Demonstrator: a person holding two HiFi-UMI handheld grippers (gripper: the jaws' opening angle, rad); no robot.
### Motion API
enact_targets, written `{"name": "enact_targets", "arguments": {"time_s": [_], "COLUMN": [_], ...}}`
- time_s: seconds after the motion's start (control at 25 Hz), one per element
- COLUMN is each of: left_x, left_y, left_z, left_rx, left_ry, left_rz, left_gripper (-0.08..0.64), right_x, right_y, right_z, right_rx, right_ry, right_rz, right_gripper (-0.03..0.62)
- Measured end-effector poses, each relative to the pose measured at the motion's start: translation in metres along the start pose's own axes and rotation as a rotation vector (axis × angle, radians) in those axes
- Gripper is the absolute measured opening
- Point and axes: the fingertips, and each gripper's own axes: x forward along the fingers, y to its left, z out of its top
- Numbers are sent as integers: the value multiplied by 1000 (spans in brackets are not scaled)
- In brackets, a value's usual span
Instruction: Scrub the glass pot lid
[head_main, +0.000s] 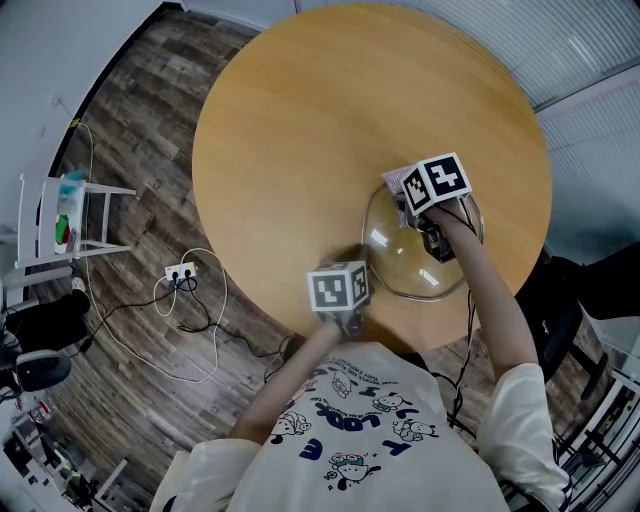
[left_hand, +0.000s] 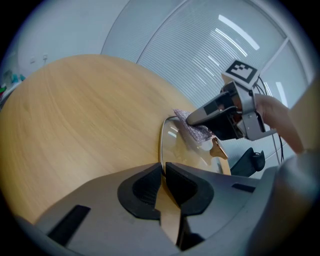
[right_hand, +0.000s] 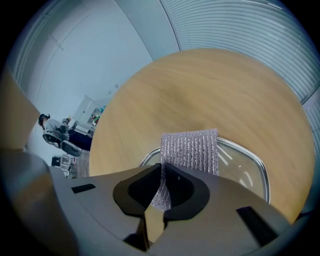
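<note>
Two hand-held grippers meet over a glass pot lid (head_main: 398, 262) near the edge of a round wooden table (head_main: 300, 120), as the head view shows. The left gripper (head_main: 352, 292) sits at the lid's near rim. The right gripper (head_main: 427, 222) reaches over the lid's far side, and a corner of a silvery scrubbing cloth (head_main: 394, 181) shows just beyond its marker cube. On the plank floor well off to the left gripper's side lie a white power strip (head_main: 180, 272) and its trailing cable. In the left gripper view, the left gripper (left_hand: 162, 176) has its black jaws clenched on the thin metal rim of the glass pot lid (left_hand: 176, 148), which stands tilted up off the table (left_hand: 85, 115) directly ahead of the jaws. Beyond the lid, the right gripper (left_hand: 196, 120) comes in from the opposite side and presses the scrubbing cloth (left_hand: 194, 131) against the glass. A hand (left_hand: 277, 117) is wrapped around its handle. In the right gripper view, the right gripper (right_hand: 163, 176) is closed tight on the scrubbing cloth (right_hand: 191, 149). The ribbed strip runs out from between the jaws and lies over the glass pot lid (right_hand: 246, 170) straight in front, with the table (right_hand: 200, 90) spreading out past it. A person (right_hand: 52, 134) can be made out far off to the gripper's left, too small to describe.
</note>
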Motion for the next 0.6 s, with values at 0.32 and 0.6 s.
{"name": "enact_targets", "arguments": {"time_s": [0.32, 0.6], "left_x": [0, -1], "left_y": [2, 2], "left_z": [0, 0], "left_rx": [-1, 1], "left_ry": [-2, -3], "left_rz": [2, 4], "left_gripper": [37, 37], "right_x": [-6, -13], "right_y": [-17, -29], "right_z": [0, -3], "right_rx": [23, 51], "right_ry": [-19, -33], "right_rz": [-30, -45], "right_gripper": [48, 48]}}
